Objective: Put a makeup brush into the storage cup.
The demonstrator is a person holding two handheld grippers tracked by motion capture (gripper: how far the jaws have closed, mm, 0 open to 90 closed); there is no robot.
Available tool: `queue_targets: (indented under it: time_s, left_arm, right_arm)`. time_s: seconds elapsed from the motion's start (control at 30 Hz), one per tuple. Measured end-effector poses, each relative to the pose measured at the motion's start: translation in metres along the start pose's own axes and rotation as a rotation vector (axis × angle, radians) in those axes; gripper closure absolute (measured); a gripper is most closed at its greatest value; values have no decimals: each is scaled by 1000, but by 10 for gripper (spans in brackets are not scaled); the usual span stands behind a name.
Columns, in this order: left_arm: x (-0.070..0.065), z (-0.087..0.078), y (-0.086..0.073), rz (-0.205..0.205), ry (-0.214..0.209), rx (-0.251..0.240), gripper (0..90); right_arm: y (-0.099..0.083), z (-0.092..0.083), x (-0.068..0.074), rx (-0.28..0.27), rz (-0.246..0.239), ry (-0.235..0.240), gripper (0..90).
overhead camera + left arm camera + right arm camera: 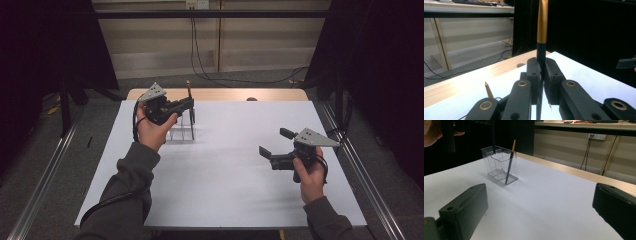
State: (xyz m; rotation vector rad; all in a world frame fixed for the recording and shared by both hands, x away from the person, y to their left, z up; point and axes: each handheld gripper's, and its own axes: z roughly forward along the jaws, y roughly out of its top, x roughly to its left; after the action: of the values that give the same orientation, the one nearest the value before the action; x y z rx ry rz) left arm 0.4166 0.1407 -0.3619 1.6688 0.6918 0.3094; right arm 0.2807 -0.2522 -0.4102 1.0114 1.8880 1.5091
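Note:
My left gripper [188, 104] is shut on a dark blue pen with a gold upper part [542, 22] and holds it upright over a clear plastic holder [499, 165]. In the right gripper view the held pen's [493, 137] lower end dips inside the holder's far side. A second pen [510, 162] with a gold tip leans in the holder's near corner. Its tip [488, 89] also pokes up beside my left jaws. My right gripper [275, 142] hovers over the right of the table, open, with nothing between its jaws.
A white sheet [225, 175] covers the wooden table [225, 94]. Black curtains hang at both sides. Cables [200, 65] run down the back wall to the floor. A metal rail [365, 180] runs along the table's right side.

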Motion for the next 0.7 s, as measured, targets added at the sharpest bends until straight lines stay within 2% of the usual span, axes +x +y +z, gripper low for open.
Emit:
queue_targets:
  time_s: [0.1, 0.2, 0.27, 0.33, 0.5, 0.6, 0.67, 0.7]
  left_arm:
    - [2, 0, 0, 5, -5, 0, 833]
    - [2, -1, 0, 7, 18, 5, 834]
    - [3, 0, 0, 7, 12, -2, 834]
    - [4, -1, 0, 10, 28, 5, 834]
    - [6, -2, 1, 20, 35, -4, 834]
    - [6, -3, 0, 11, 50, -10, 833]
    - [7, -3, 0, 21, 61, 3, 834]
    - [9, -3, -1, 19, 45, 1, 834]
  right_arm:
    - [0, 0, 0, 4, -3, -2, 0]
    - [0, 0, 0, 3, -4, 2, 0]
    - [0, 0, 1, 4, -2, -1, 0]
    - [0, 0, 1, 4, -1, 0, 0]
    - [0, 0, 0, 5, -4, 2, 0]
    - [0, 1, 1, 4, 3, -1, 0]
    - [-1, 1, 1, 5, 1, 1, 0]
    - [0, 1, 1, 4, 1, 1, 0]
